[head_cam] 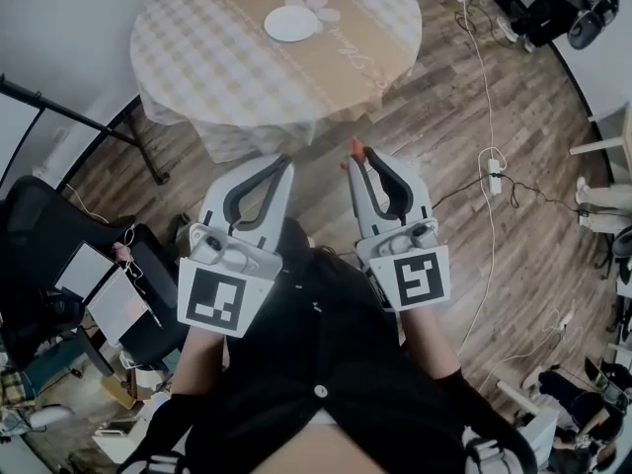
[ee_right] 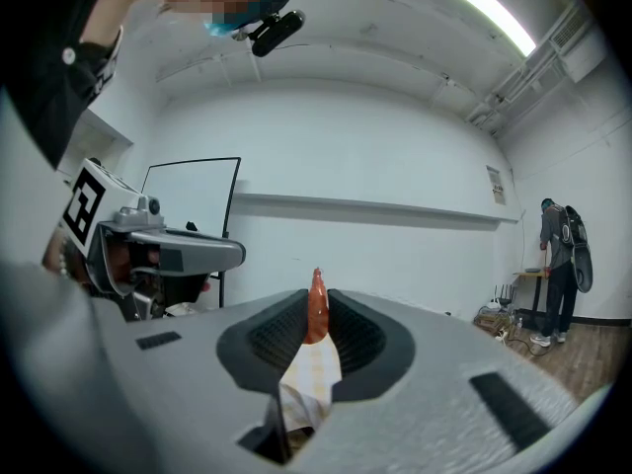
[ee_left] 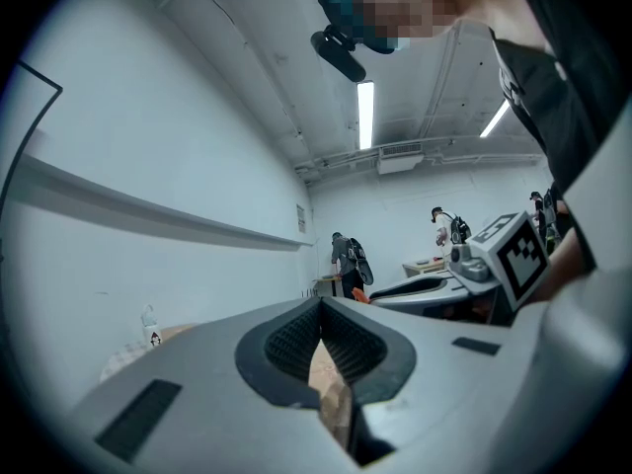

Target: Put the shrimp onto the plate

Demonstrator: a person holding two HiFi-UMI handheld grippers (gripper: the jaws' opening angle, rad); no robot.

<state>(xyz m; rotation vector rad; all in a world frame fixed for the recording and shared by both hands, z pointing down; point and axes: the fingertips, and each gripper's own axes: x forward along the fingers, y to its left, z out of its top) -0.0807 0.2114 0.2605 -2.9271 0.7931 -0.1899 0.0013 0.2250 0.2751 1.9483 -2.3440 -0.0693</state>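
1. Two grippers sit nearest, short of the table: left gripper (head_cam: pixel 284 160) has its jaws together on nothing; right gripper (head_cam: pixel 357 158) is clamped on one shrimp (ee_right: pixel 316 309).
2. I count one white plate (head_cam: pixel 292 24) on one round table (head_cam: pixel 178 38), well apart from the shrimp.
3. Only the head view shows the plate; the right gripper view shows the shrimp upright between its jaws.
4. Lettering on the tablecloth (head_cam: pixel 247 126) is too small for me to read.

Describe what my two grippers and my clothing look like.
The left gripper and the right gripper are both pale grey plastic. Their tapering jaws are lined with black ribbed pads that frame a teardrop-shaped opening. Each carries a cube bearing a black-and-white square marker. You wear a black buttoned top with black sleeves.
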